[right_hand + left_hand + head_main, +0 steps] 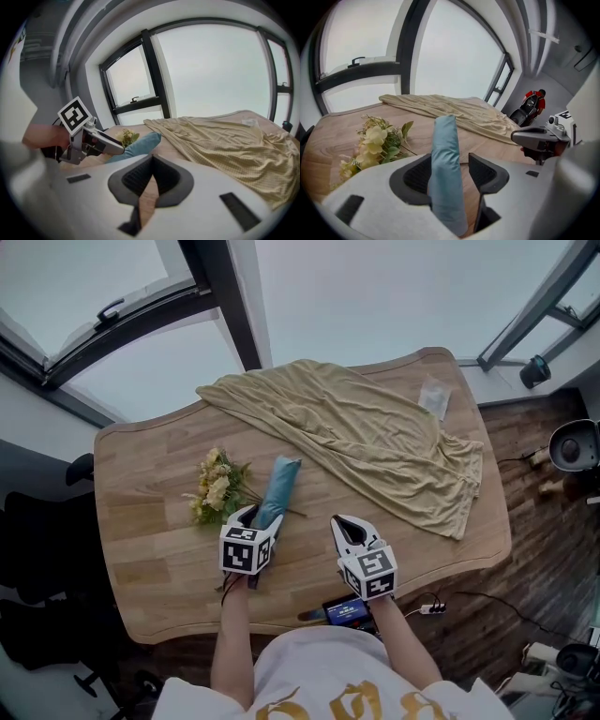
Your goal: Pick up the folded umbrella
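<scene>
The folded umbrella (278,486), in a blue sleeve, lies on the wooden table (150,521) near its middle, just right of a bunch of yellow flowers (216,488) and just left of a beige cloth (375,442) spread over the far right part of the top. Its near end runs in between the jaws of the left gripper (262,517). In the left gripper view those jaws stand apart around the sleeve: bare wood shows between the umbrella (445,159) and the right-hand pad, and the left-hand pad lies right beside the fabric, though contact cannot be told. The gripper tilts steeply down toward the table, on a bare forearm (232,634) reaching out from the near edge.

The right gripper (342,521) hovers over bare wood to the right of the umbrella and well apart from it, angled down more gently. Its jaws are together at the tips with nothing between them (151,159). A dark phone (345,611) rests at the table's near edge between the two forearms
</scene>
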Demonstrator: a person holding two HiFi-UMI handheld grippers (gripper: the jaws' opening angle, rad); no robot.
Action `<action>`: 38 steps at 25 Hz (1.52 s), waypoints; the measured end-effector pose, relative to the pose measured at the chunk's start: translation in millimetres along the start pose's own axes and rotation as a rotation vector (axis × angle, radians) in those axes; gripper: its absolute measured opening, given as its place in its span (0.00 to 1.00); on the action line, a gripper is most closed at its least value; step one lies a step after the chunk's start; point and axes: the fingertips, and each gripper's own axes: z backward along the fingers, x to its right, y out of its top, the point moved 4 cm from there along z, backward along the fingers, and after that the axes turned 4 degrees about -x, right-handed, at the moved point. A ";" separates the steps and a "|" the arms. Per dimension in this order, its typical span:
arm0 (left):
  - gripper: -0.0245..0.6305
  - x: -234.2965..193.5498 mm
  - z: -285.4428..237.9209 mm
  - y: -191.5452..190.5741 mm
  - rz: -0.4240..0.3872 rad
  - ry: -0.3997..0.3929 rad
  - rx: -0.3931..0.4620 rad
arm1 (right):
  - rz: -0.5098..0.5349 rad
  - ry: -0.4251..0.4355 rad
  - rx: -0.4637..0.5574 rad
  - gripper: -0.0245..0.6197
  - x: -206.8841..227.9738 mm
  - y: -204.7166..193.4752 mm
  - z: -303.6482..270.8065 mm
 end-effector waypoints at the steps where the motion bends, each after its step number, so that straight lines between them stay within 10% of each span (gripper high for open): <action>1: 0.42 -1.7 -4.1 -0.4 -0.002 -0.003 -0.019 | -0.005 0.000 -0.004 0.05 1.1 -1.1 -2.1; 20: 0.52 -2.8 -66.8 -9.2 -0.148 0.020 -0.298 | -0.054 -0.013 -0.079 0.05 25.1 -25.9 -23.4; 38: 0.48 0.1 -78.4 -17.1 -0.192 0.109 -0.229 | -0.075 -0.007 -0.103 0.05 26.4 -40.2 -31.1</action>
